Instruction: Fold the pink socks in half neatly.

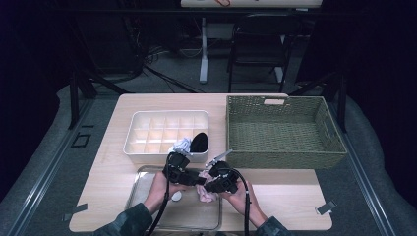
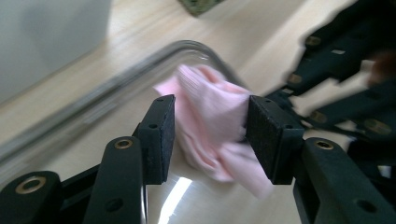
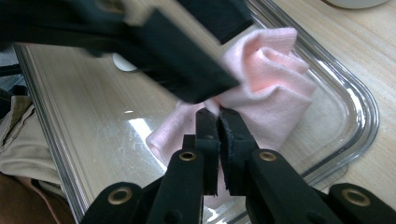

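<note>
A pink cloth (image 3: 261,88) is bunched up over the right end of the clear tray (image 3: 359,107), which sits at the near edge of the table (image 1: 113,167). The right gripper (image 3: 219,116) has its jaws pressed tight together on a fold at the near side of the cloth, pinching the fabric between the pads. The left gripper (image 2: 210,133) comes in from the left with its jaws partly apart; the cloth lies in the gap between its two pads (image 2: 161,135), close against the right one, while the left pad stands just clear of the fabric. From above, the two grippers meet nose to nose over the cloth, just near of the white divided box (image 1: 147,142). The woven basket (image 1: 334,142) stands well apart at the far right
</note>
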Action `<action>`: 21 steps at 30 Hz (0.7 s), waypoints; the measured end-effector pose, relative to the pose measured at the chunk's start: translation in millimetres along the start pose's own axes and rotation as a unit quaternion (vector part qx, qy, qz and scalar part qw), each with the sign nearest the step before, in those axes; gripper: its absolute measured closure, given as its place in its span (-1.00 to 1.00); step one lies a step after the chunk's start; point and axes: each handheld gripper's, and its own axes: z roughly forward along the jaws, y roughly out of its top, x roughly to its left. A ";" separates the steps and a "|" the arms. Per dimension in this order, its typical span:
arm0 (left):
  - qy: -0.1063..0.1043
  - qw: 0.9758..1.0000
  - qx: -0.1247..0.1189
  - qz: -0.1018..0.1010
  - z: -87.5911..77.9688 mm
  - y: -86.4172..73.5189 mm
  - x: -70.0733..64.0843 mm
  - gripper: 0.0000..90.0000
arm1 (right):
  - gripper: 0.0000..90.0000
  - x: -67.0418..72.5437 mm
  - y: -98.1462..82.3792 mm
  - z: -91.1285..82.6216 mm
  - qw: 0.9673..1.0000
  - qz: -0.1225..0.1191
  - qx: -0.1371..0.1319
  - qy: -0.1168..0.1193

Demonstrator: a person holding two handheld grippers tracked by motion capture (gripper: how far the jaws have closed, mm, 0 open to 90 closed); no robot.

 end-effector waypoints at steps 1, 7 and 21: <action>0.002 1.000 0.007 0.001 2.8 1.1 2.0 0.17 | 0.92 1.1 -0.3 0.1 1.000 0.002 -0.002 -0.002; 0.032 0.999 0.035 0.009 12.9 2.3 3.0 0.17 | 0.73 4.7 -2.8 -2.9 1.000 -0.001 0.008 0.006; 0.011 0.999 0.047 -0.005 23.1 2.1 1.3 0.12 | 0.63 1.3 -11.7 1.9 1.000 -0.008 0.015 -0.021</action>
